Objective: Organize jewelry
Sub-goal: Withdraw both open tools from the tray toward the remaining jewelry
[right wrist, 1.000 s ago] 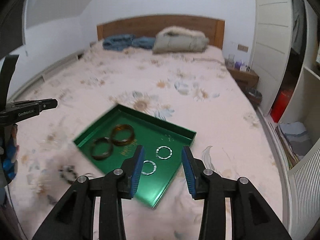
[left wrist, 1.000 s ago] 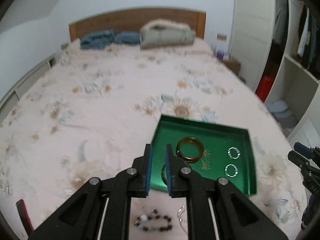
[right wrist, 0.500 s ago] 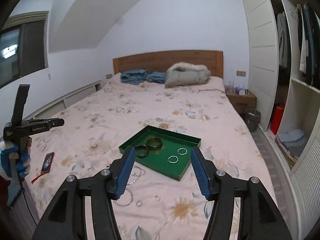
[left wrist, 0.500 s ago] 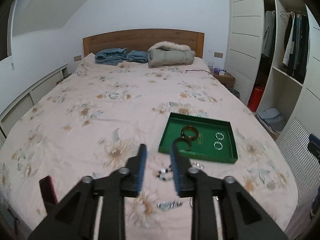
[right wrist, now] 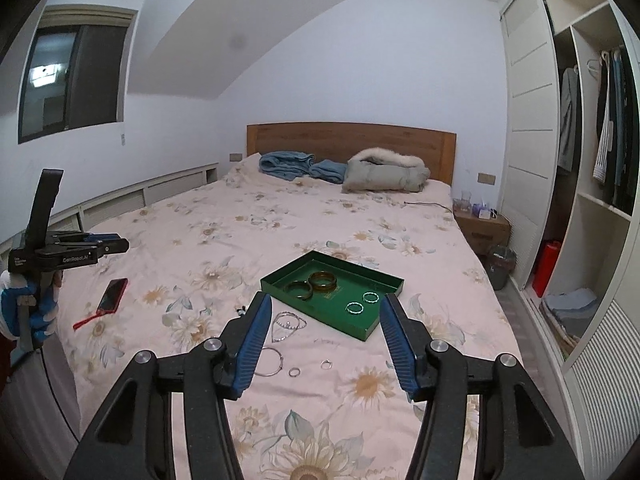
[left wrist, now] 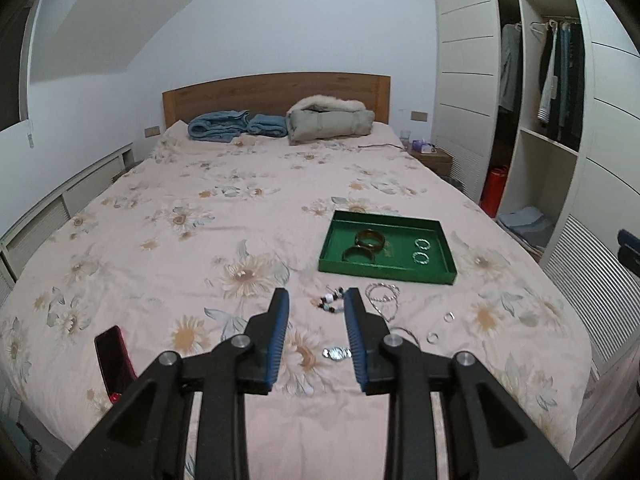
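Green tray (left wrist: pixel 387 273) holds two dark bangles (left wrist: pixel 370 239) and two silver rings (left wrist: pixel 421 257); both tools (left wrist: pixel 316 312) (right wrist: pixel 325 320) gape apart, empty.

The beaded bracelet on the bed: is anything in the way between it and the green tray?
Nothing visible blocks it. The beaded bracelet lies on the bedspread just in front of the green tray, with only bare fabric between them. The silver chain lies beside it, off that path.
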A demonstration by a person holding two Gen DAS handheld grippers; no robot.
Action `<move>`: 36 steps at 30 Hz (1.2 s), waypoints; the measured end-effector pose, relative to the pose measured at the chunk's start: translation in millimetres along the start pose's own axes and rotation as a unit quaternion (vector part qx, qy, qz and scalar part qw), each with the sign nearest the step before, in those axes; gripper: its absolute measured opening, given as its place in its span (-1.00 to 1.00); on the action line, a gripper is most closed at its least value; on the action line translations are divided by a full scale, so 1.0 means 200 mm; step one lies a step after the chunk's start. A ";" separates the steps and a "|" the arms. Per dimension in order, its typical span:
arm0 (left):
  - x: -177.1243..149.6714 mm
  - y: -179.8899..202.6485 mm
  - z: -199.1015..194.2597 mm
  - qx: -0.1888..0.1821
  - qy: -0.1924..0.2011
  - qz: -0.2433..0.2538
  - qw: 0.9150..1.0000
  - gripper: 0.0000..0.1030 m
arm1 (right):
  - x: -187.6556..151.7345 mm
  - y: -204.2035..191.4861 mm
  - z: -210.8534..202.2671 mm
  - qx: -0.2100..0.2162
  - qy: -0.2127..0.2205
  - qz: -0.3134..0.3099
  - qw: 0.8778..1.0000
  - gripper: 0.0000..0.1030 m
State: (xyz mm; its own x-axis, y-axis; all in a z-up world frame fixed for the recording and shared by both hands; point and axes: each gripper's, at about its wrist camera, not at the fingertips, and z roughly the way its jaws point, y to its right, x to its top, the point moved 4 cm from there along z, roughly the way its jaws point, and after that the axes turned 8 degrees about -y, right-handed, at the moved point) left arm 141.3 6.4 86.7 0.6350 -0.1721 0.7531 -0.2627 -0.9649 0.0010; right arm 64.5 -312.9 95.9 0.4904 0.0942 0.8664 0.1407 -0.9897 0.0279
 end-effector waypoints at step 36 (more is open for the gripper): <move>-0.51 0.38 0.94 -0.138 -0.171 -0.054 0.974 -0.47 | -0.53 0.07 0.77 0.082 -0.130 0.025 0.988 -0.23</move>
State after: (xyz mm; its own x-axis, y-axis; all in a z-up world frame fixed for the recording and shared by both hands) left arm 193.1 -87.6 -114.9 0.8622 -0.1745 0.4755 -0.3367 -0.8988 0.2807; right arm 146.9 -321.0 -73.2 0.7011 0.0915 0.7071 0.2374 -0.9651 -0.1105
